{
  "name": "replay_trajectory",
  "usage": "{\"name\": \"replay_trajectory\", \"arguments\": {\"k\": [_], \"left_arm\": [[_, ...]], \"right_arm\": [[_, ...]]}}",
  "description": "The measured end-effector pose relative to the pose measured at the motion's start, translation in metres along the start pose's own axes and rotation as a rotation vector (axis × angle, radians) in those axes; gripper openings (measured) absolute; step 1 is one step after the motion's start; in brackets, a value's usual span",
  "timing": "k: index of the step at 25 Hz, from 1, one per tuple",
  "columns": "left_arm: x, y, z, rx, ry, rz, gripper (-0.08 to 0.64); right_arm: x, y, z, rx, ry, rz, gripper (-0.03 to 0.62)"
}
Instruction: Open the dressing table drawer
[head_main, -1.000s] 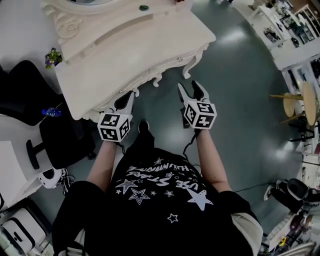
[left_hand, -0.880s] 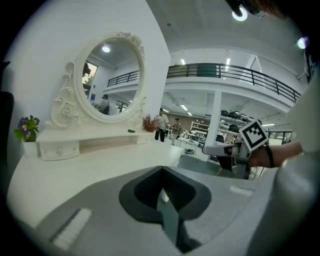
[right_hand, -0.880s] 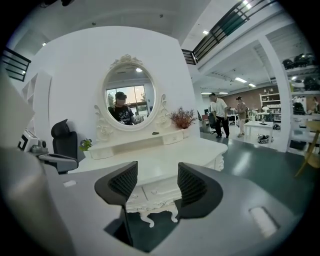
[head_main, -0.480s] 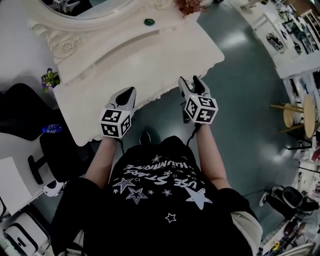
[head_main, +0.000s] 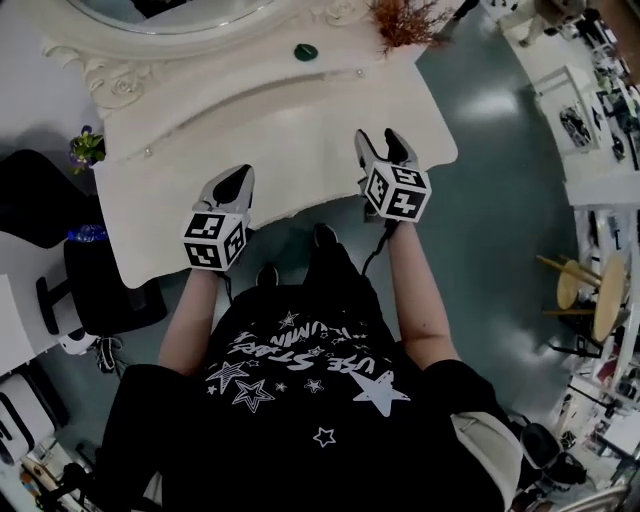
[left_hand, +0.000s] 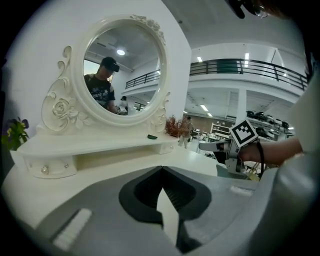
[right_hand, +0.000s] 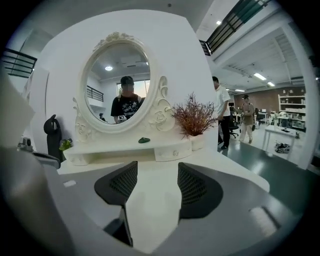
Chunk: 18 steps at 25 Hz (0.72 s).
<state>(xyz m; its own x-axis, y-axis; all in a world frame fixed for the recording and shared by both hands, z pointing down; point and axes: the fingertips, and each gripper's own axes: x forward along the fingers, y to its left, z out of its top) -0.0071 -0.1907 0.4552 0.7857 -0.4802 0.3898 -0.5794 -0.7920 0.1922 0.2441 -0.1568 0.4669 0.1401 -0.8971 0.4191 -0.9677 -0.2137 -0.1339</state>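
The cream dressing table (head_main: 300, 140) stands in front of me, with its front face hidden under the tabletop in the head view. Small shelf drawers with knobs show at the left (left_hand: 46, 169) and right (right_hand: 172, 151) under the oval mirror (right_hand: 117, 90). My left gripper (head_main: 236, 182) hovers over the tabletop's near left part, its jaws together and nothing between them (left_hand: 161, 172). My right gripper (head_main: 380, 146) hovers over the near right part, open and holding nothing (right_hand: 156, 172). Neither touches a drawer.
A small green object (head_main: 306, 52) lies on the raised shelf. A dried reddish plant (head_main: 405, 20) stands at the back right. A small potted flower (head_main: 85, 148) and a black chair (head_main: 100, 290) are to the left. People (right_hand: 220, 112) stand farther off.
Both grippers have moved forward and up, from the table's front edge to above the tabletop. The carved front face with its knobs has gone out of sight.
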Motion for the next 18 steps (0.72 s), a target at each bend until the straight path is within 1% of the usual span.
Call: {"name": "replay_trajectory", "arguments": {"k": [4,9,12,18], "left_arm": [[0.019,0.004,0.006,-0.050,-0.008,0.108,0.002],[0.039,0.006,0.015,-0.085,-0.027,0.212,0.001],[0.046,0.007,0.012,-0.105,-0.032,0.267,0.002],[0.050,0.011,0.008,-0.136,-0.041,0.353,0.002]], "right_arm": [[0.047,-0.019,0.014,-0.047,0.038,0.070,0.281],[0.094,-0.035,0.020,-0.090,0.083,0.132,0.273],[0.120,-0.042,0.016,-0.110,0.111,0.152,0.258],[0.158,-0.050,0.009,-0.155,0.144,0.161,0.238]]}}
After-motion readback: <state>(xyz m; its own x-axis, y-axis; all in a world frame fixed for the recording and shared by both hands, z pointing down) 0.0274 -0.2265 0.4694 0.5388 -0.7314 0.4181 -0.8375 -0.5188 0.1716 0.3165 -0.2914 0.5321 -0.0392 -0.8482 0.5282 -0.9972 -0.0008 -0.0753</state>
